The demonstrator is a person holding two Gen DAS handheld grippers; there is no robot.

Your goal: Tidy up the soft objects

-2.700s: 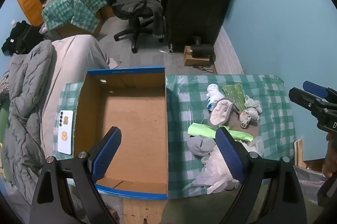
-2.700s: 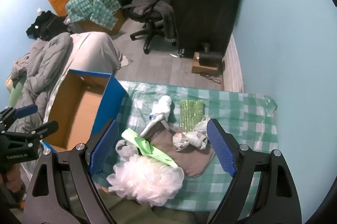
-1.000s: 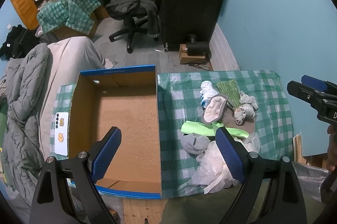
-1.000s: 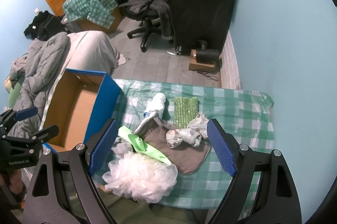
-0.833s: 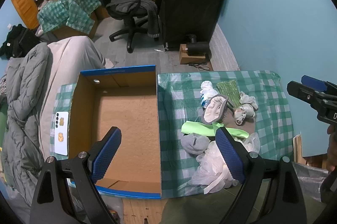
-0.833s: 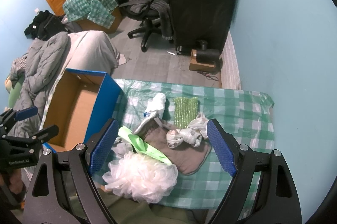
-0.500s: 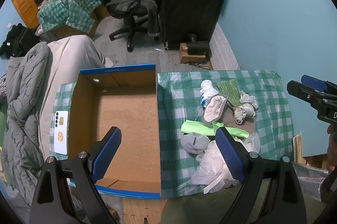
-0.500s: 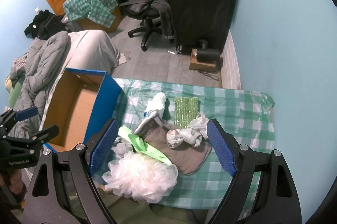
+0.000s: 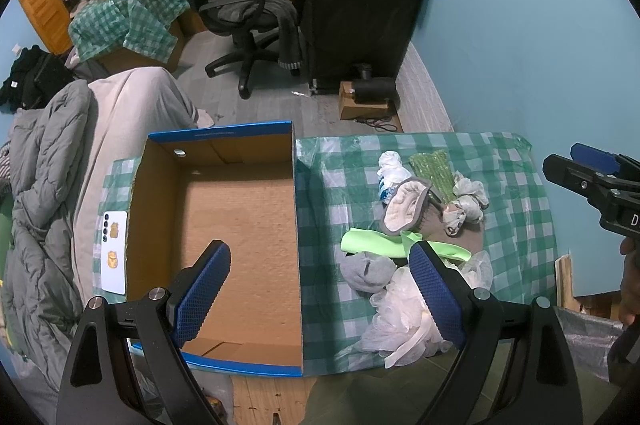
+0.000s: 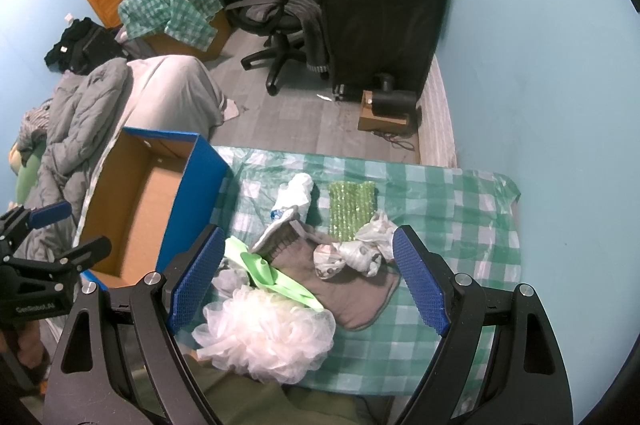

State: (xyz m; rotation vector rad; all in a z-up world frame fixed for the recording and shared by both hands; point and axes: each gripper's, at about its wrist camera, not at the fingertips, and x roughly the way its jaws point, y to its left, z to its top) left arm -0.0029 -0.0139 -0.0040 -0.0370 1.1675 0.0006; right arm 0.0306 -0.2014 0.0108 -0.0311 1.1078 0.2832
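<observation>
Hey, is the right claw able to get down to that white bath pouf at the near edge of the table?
Probably yes. The right claw hangs open above the bath pouf, which lies on top of the pile at the near edge of the table with nothing covering it.

Both views high above checked tablecloth (image 9: 340, 185)

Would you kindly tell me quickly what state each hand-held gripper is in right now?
Left hand-held gripper: open, holding nothing, over the cardboard box.
Right hand-held gripper: open, holding nothing, above the pile of soft things.
</observation>
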